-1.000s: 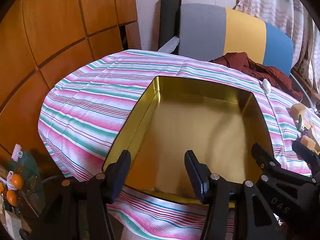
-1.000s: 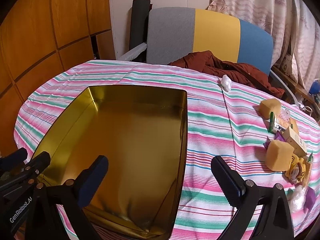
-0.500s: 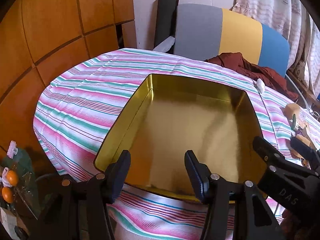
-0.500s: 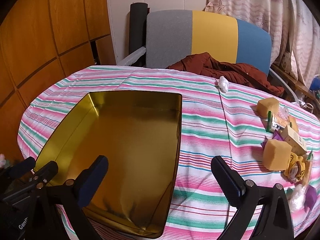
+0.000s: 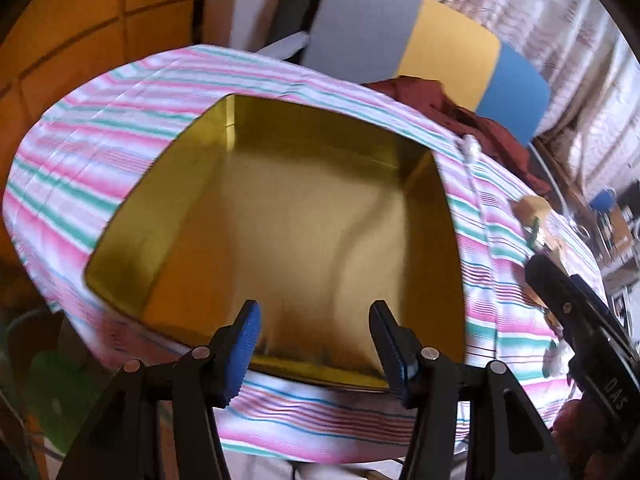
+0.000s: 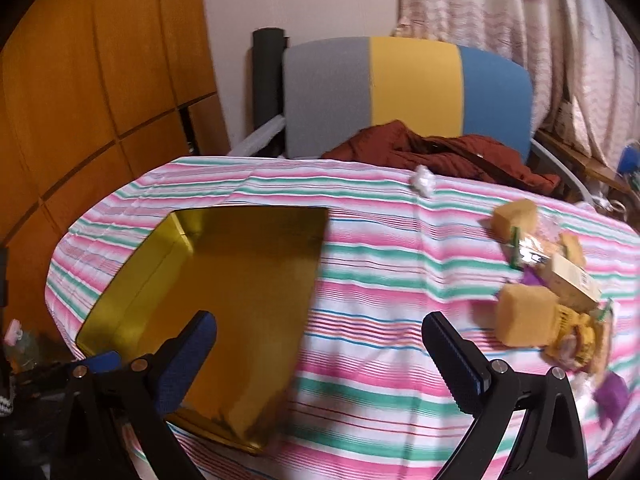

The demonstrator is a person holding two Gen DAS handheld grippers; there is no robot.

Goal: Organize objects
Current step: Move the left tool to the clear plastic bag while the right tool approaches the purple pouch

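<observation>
A gold-lined tin box stands with nothing inside it on the left of a striped tablecloth. My left gripper hangs open over the box's near rim, nothing between its fingers. My right gripper is open too, spread wide above the cloth just right of the box. On the right of the table lies a pile of items: yellow sponge blocks, a beige carton, small packets and purple pieces. The right gripper also shows at the right edge of the left wrist view.
A grey, yellow and blue chair back stands behind the table with a dark red garment draped on it. A small white wad lies at the far table edge. Wooden panels fill the left; curtains hang at the right.
Both grippers have drawn back from the table, so the box looks smaller and farther in the right wrist view. The left view has tilted down. Neither gripper has changed its opening.
</observation>
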